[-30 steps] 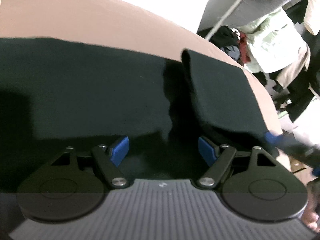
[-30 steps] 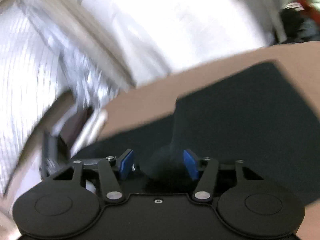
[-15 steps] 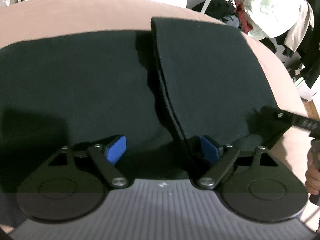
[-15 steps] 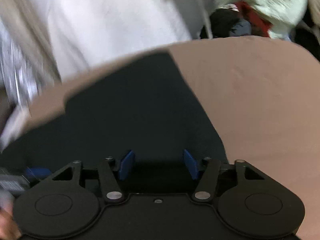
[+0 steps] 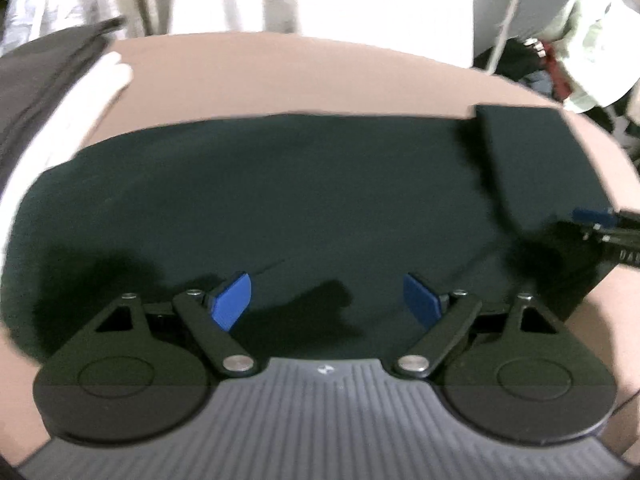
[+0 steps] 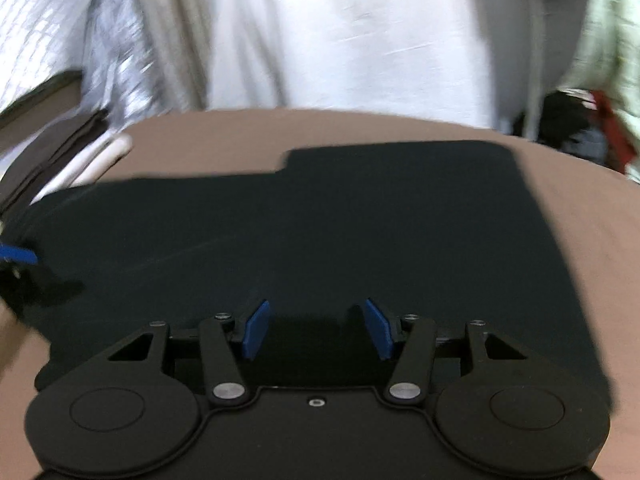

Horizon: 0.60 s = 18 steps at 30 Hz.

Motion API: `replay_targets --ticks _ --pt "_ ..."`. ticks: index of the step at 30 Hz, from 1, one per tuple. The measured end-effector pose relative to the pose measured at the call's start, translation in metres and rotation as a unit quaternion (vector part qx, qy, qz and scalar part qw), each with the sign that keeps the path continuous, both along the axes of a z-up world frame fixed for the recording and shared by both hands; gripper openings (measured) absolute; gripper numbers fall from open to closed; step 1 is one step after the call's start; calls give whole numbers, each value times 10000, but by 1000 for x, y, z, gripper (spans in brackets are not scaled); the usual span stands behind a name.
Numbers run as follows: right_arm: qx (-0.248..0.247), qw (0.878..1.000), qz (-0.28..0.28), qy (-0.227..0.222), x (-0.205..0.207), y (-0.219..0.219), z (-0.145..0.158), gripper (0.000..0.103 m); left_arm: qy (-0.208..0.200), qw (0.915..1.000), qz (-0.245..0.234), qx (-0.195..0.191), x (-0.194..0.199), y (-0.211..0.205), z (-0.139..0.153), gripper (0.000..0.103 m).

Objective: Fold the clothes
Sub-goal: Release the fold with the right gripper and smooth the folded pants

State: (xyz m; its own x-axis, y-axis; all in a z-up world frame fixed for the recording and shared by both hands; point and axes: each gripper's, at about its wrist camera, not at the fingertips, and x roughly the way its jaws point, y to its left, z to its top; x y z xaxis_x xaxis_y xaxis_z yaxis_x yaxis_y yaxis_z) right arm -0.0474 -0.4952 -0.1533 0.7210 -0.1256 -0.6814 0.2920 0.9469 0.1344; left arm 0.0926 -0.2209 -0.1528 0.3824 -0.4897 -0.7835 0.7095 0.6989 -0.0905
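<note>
dark garment flat on brown bed, right strip doubled over | both hand-held grippers spread, empty | soft, limp, light; pinch at edge or corner

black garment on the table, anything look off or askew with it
Mostly flat on the brown table, the black garment has one folded flap at its right end, whose far edge juts past the main edge, a stepped outline. Both grippers' jaws stand open, holding nothing.

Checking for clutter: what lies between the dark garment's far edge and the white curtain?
Only bare brown tabletop lies between the dark garment and the white curtain, in the right wrist view.
</note>
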Motion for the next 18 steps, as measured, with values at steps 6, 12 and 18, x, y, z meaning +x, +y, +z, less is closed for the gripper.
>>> replay_targets --ticks 6,12,18 --pt "-153 9980 508 332 4 24 -19 61 798 9892 1044 -653 44 95 -21 85" --pt "46 9969 572 -535 0 61 19 61 1705 9565 2031 -1217 68 144 -34 85" --pt "-563 9795 1915 -260 26 147 2 60 1498 9634 2213 -218 45 146 -36 85"
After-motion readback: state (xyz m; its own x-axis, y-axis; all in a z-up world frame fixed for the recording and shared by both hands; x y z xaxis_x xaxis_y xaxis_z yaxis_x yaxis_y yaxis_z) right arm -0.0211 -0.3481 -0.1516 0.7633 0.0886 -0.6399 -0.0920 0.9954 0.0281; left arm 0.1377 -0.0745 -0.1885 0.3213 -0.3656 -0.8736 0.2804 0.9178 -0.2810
